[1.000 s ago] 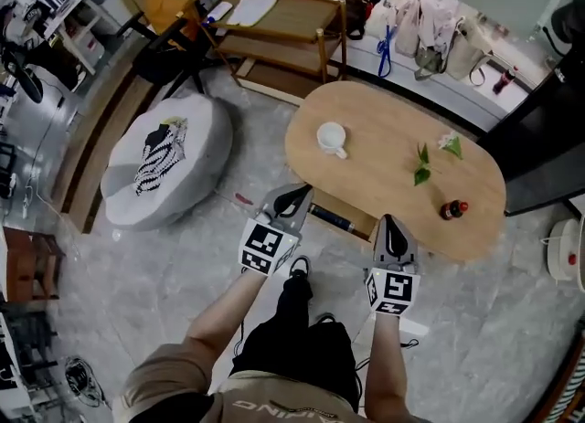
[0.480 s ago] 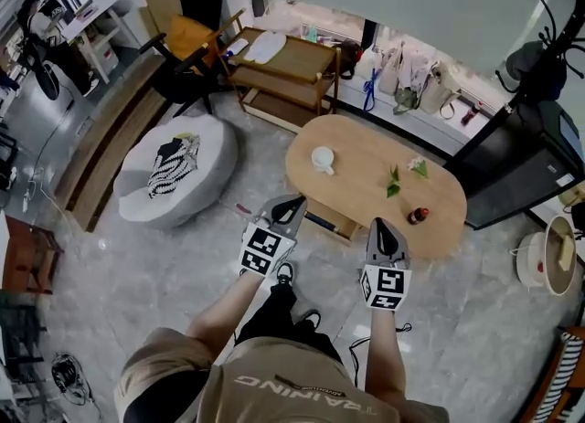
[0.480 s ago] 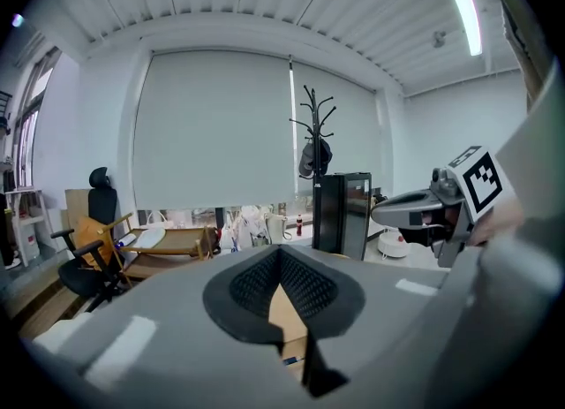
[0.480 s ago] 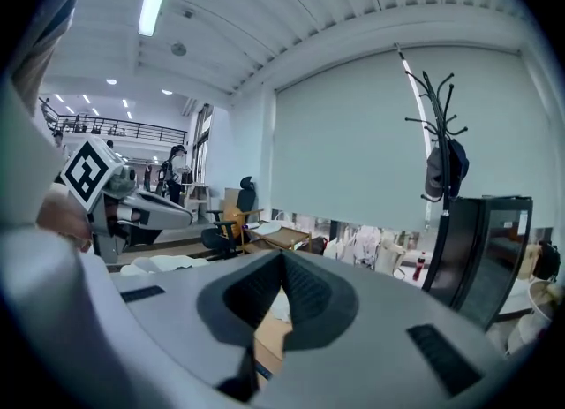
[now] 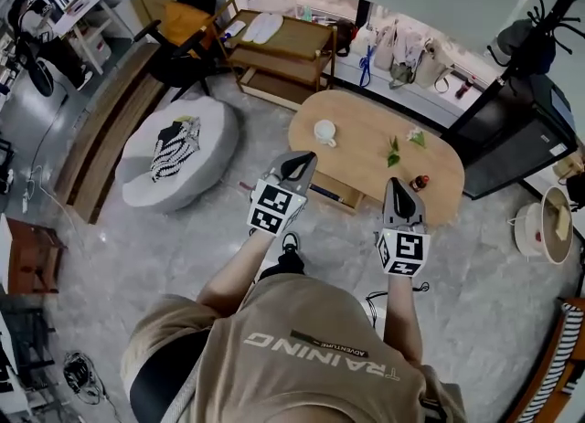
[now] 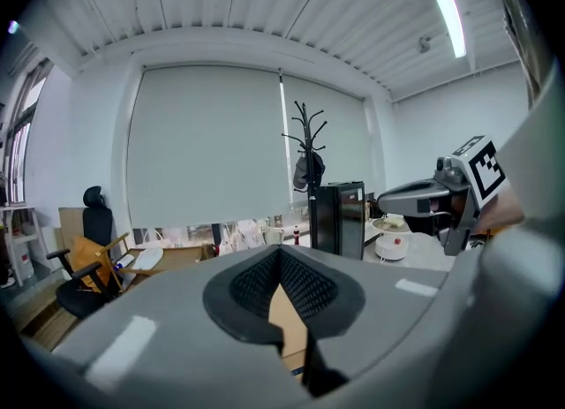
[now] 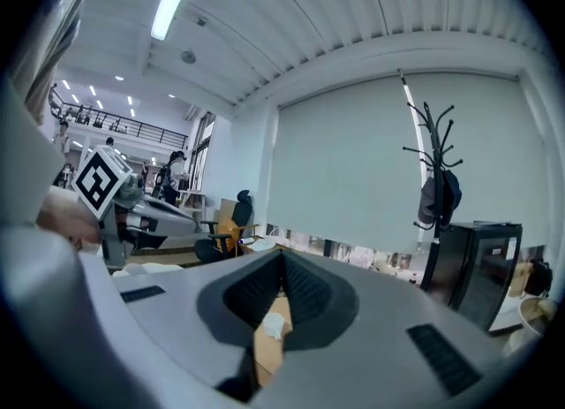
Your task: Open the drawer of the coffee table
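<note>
The oval wooden coffee table (image 5: 366, 158) stands in front of me in the head view. Under its near edge a wooden drawer-like ledge (image 5: 336, 195) sticks out with a dark object in it. My left gripper (image 5: 301, 163) hangs in the air over the table's near left edge, jaws shut and empty. My right gripper (image 5: 395, 185) floats over the near right edge, also shut on nothing. In the left gripper view the gripper (image 6: 281, 261) points nearly level across the room. The right gripper (image 7: 282, 268) in its own view does too, with only a sliver of tabletop below the closed jaws.
On the table are a white cup (image 5: 324, 132), two green sprigs (image 5: 393, 150) and a small dark bottle (image 5: 420, 182). A grey round pouf (image 5: 178, 149) lies left, a wooden shelf cart (image 5: 279, 47) behind, a black cabinet (image 5: 512, 142) right. A coat stand (image 6: 305, 164) rises by the blind.
Both grippers have risen well above the table's near edge, staying shut. The head view has lifted too, so the table looks smaller and farther below.
</note>
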A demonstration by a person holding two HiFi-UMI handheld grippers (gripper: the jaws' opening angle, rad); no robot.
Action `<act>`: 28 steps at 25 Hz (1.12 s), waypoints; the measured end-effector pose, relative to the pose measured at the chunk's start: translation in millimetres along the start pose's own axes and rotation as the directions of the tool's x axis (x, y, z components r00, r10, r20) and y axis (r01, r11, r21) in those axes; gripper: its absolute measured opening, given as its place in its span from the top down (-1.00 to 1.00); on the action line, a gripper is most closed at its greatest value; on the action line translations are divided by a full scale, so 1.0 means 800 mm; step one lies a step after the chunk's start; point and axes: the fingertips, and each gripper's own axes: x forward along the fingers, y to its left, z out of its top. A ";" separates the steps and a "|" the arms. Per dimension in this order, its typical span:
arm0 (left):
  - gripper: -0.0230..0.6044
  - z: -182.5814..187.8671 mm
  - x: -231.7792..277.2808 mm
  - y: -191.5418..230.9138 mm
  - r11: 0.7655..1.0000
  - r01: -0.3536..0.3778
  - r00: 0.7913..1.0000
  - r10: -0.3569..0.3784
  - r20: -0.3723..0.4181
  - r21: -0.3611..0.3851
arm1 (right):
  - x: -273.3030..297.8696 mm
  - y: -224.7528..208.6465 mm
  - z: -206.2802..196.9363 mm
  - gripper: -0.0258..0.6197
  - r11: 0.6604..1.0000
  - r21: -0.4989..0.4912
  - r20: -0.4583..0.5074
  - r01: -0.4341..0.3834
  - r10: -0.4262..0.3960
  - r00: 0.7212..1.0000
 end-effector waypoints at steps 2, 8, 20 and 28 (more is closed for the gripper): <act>0.91 0.002 0.004 0.008 1.000 0.024 1.000 -0.024 0.006 -0.009 | 0.007 0.003 0.006 0.91 1.000 0.008 0.004 0.011 -0.011 1.000; 0.91 0.004 0.032 0.035 0.992 0.110 0.994 -0.109 0.025 -0.063 | 0.048 0.002 0.020 0.91 0.999 0.036 0.012 0.002 -0.002 1.000; 0.91 -0.002 0.039 0.110 0.994 0.081 0.996 -0.079 0.029 -0.069 | 0.141 0.039 0.024 0.91 0.999 0.034 0.002 -0.005 0.005 1.000; 0.91 0.019 0.060 0.097 0.997 0.077 0.997 -0.077 0.016 -0.022 | 0.157 0.035 0.020 0.91 0.997 0.040 -0.007 -0.060 0.060 0.998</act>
